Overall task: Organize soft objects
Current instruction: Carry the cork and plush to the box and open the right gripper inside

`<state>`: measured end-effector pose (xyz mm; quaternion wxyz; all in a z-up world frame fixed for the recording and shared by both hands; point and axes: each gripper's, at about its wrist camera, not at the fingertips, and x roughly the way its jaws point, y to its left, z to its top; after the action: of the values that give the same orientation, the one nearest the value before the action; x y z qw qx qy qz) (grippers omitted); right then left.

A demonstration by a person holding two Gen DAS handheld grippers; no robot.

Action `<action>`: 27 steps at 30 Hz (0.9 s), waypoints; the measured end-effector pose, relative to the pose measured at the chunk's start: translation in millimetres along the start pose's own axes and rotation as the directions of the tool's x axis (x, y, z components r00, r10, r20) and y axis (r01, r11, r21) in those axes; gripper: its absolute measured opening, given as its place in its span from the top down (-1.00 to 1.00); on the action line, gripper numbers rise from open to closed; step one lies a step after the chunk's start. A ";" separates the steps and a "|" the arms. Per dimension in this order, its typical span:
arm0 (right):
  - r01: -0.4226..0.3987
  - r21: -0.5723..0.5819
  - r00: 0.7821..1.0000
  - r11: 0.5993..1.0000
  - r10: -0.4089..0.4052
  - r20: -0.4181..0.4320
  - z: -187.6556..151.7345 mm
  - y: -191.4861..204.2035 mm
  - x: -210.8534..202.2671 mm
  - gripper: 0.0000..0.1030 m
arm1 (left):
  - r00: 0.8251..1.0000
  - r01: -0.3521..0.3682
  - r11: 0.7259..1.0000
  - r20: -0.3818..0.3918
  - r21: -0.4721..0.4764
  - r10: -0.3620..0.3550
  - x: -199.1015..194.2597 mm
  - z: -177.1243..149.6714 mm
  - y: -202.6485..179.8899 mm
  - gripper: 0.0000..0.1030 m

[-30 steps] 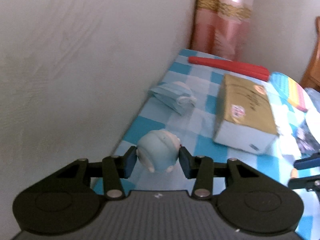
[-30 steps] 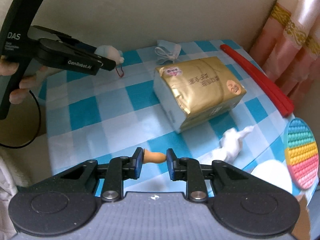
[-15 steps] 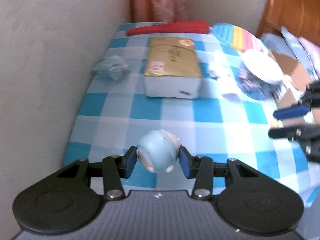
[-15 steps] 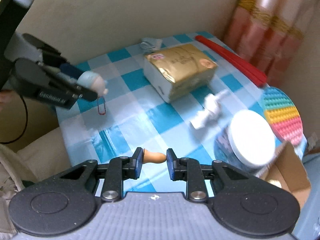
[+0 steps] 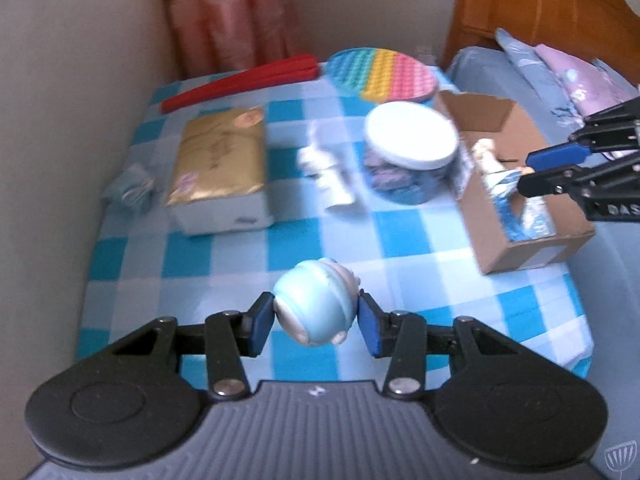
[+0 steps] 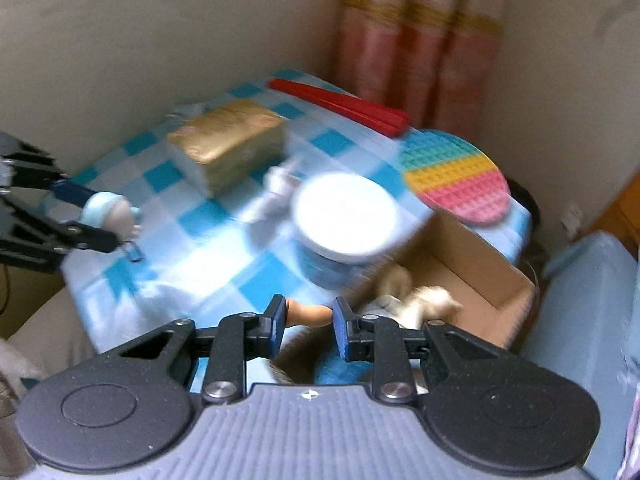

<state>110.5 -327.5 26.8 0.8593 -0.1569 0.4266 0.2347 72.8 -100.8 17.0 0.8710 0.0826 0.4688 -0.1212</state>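
Note:
My left gripper (image 5: 316,322) is shut on a round pale-blue soft toy (image 5: 316,306), held above the near part of the blue-checked table (image 5: 224,256). From the right wrist view the same toy (image 6: 110,214) shows at the left with a small loop hanging under it. My right gripper (image 6: 308,316) is shut on a small tan soft piece (image 6: 310,314), just at the near corner of an open cardboard box (image 6: 460,256) with soft toys (image 6: 420,300) in it. In the left wrist view that gripper (image 5: 548,168) hovers over the box (image 5: 520,216).
On the table are a gold tissue pack (image 5: 220,160), a white-lidded jar (image 5: 412,148), a white soft figure (image 5: 328,172), a blue crumpled item (image 5: 128,190), a red bar (image 5: 240,84) and a rainbow pop mat (image 5: 384,74). Walls, a curtain and bedding (image 5: 560,64) surround it.
Both grippers have swung rightward and risen a little, each keeping its toy. The right one went from over the table's front to the cardboard box; the left left the wall side.

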 end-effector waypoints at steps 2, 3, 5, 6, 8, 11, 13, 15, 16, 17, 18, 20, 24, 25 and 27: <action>-0.007 0.028 1.000 1.000 0.007 -0.019 -4.0 -14.5 2.1 0.42 | 1.000 0.019 1.000 0.000 0.021 -0.019 -0.4 7.0 -11.2 0.14; -0.006 0.036 1.000 0.999 0.007 -0.025 -5.1 -18.3 4.7 0.41 | 1.000 0.031 0.999 0.001 0.030 -0.031 -0.1 10.9 -16.4 0.14; 0.001 0.033 0.999 0.999 0.000 -0.048 -7.5 -24.0 9.3 0.15 | 0.999 0.051 0.998 0.002 0.044 -0.051 1.1 17.6 -25.4 0.14; 0.003 0.031 0.998 1.000 -0.001 -0.059 -7.9 -24.7 11.7 0.06 | 0.998 0.058 0.997 0.003 0.050 -0.058 1.4 20.5 -30.2 0.14; -0.005 0.018 0.998 1.000 0.006 -0.064 -12.1 -27.0 11.4 -0.11 | 0.997 0.076 0.995 0.004 0.063 -0.077 3.8 28.3 -39.5 0.14; -0.006 0.007 0.998 1.000 0.006 -0.064 -17.6 -29.0 10.9 -0.45 | 0.995 0.093 0.991 0.011 0.096 -0.094 5.6 41.1 -54.3 0.14; -0.011 -0.003 0.998 1.000 0.010 -0.069 -22.4 -29.3 12.8 -0.60 | 0.994 0.105 0.987 0.018 0.118 -0.108 9.1 53.1 -64.8 0.14; -0.021 -0.010 0.997 1.000 0.021 -0.078 -26.4 -29.5 15.4 -0.60 | 0.992 0.121 0.984 0.013 0.134 -0.124 15.7 67.1 -75.7 0.14; -0.030 -0.019 0.996 0.999 0.028 -0.086 -29.1 -29.1 16.9 -0.60 | 0.990 0.135 0.981 0.011 0.136 -0.137 18.2 73.2 -80.0 0.14; -0.033 -0.026 0.995 0.999 0.031 -0.092 -30.9 -28.9 18.2 -0.60 | 0.988 0.152 0.978 0.010 0.143 -0.155 20.9 80.0 -85.2 0.14; -0.035 -0.035 0.994 0.999 0.031 -0.101 -32.9 -28.5 19.5 -0.60 | 0.986 0.165 0.974 0.005 0.157 -0.168 23.2 85.5 -90.6 0.14; -0.037 -0.048 0.993 0.998 0.031 -0.116 -36.0 -28.9 22.5 -0.60 | 0.983 0.184 0.967 -0.013 0.178 -0.185 30.3 97.6 -102.3 0.14; -0.058 -0.043 0.991 0.997 0.052 -0.126 -38.4 -34.5 26.3 -0.62 | 0.978 0.209 0.954 -0.047 0.215 -0.203 50.8 125.2 -124.6 0.14; -0.067 -0.034 0.990 0.997 0.062 -0.123 -38.9 -36.2 26.4 -0.63 | 0.977 0.212 0.954 -0.055 0.213 -0.205 58.1 133.4 -128.9 0.14; -0.077 -0.020 0.990 0.997 0.074 -0.117 -40.1 -38.7 26.4 -0.63 | 0.977 0.214 0.955 -0.068 0.204 -0.204 70.6 145.5 -136.1 0.14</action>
<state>118.7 -371.8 -15.3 0.8216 -0.1645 0.4786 0.2625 186.9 -277.9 33.4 0.8285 0.1271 0.4796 -0.2597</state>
